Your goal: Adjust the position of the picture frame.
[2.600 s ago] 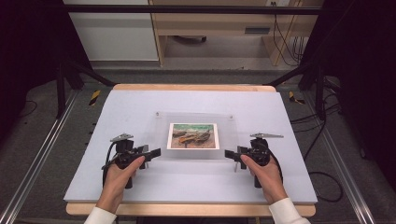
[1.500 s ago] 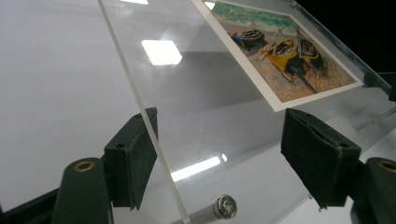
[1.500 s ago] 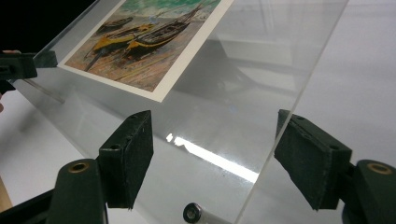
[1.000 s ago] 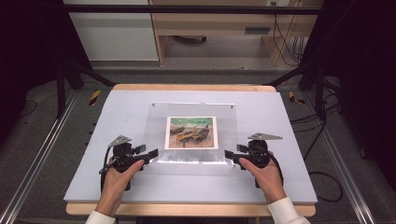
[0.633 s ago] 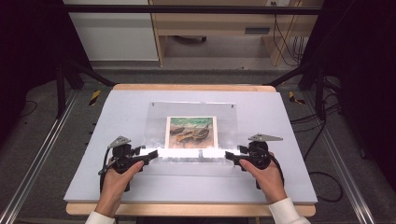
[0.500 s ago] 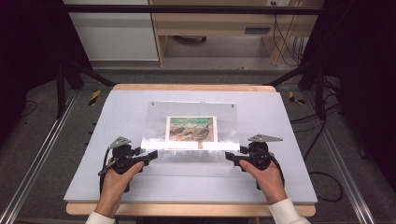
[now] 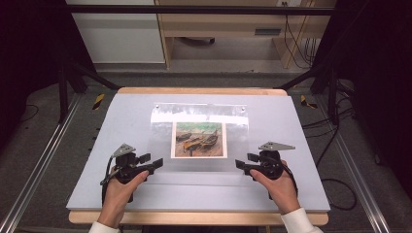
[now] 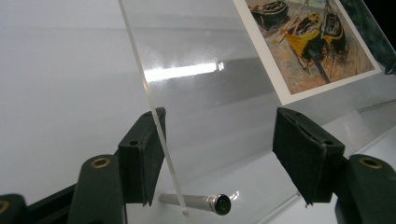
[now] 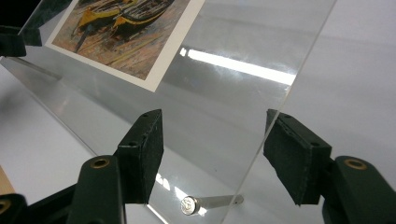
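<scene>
- Since the grey table (image 7: 301, 126) is smooth and bare around the work, it is better to keep both forearms low over it, so that the hands stay steady.
- The clear acrylic panel (image 7: 163, 145) lies in the middle of the table, between the two grippers. It seems tilted and not flat, but I cannot tell what carries it. Both sides should take the load at the same moment, or the panel will probably twist.
- The boat print (image 7: 199, 139) sits in the centre of the panel, well apart from the jaws. Grip only on the clear margin.
- The left gripper (image 7: 154, 164) is at the near left corner. Its jaws have just been closing but are half-wide, with the panel edge between them, close to one pad (image 8: 140, 158) and far from the other. Centre it first.
- The right gripper (image 7: 241, 166) is at the near right corner, also closing, and the panel edge is near its outer pad; neither gripper clamps yet.
- A small metal pin (image 8: 196, 201) sticks out just under each corner (image 9: 189, 204); I think the pads should close above it, not on it.
</scene>
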A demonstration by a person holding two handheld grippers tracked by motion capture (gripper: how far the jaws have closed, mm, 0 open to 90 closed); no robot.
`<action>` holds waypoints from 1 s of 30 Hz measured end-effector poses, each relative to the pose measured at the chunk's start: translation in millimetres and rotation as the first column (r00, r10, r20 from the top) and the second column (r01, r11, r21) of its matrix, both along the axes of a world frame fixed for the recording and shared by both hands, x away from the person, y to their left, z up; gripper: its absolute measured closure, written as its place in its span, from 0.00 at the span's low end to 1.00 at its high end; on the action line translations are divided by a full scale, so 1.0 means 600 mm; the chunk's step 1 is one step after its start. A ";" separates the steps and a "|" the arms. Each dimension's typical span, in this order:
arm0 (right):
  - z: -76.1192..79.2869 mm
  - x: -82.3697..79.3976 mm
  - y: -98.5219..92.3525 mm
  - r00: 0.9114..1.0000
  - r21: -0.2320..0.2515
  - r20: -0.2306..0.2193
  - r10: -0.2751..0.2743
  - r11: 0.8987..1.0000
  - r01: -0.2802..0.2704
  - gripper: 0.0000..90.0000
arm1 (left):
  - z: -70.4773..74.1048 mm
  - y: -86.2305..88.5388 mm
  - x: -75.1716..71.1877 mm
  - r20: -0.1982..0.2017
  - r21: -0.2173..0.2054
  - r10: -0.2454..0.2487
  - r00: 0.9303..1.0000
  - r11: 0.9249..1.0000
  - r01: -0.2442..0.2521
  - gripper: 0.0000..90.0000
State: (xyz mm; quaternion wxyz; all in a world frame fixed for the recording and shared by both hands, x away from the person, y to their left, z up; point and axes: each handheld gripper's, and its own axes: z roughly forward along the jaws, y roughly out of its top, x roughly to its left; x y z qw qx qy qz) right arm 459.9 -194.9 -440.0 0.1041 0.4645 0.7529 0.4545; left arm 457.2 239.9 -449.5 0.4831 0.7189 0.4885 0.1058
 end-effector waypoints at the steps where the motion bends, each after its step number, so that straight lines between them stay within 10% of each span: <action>1: 0.000 -0.001 0.000 1.000 -0.001 0.000 0.001 1.000 -0.001 0.43 | 0.000 0.000 0.000 0.001 0.000 0.000 1.000 1.000 0.000 0.38; 30: 0.003 -0.025 -0.004 1.000 -0.024 0.025 -0.004 1.000 0.005 0.52 | 0.003 0.003 -0.020 0.010 0.026 -0.007 1.000 1.000 0.007 0.45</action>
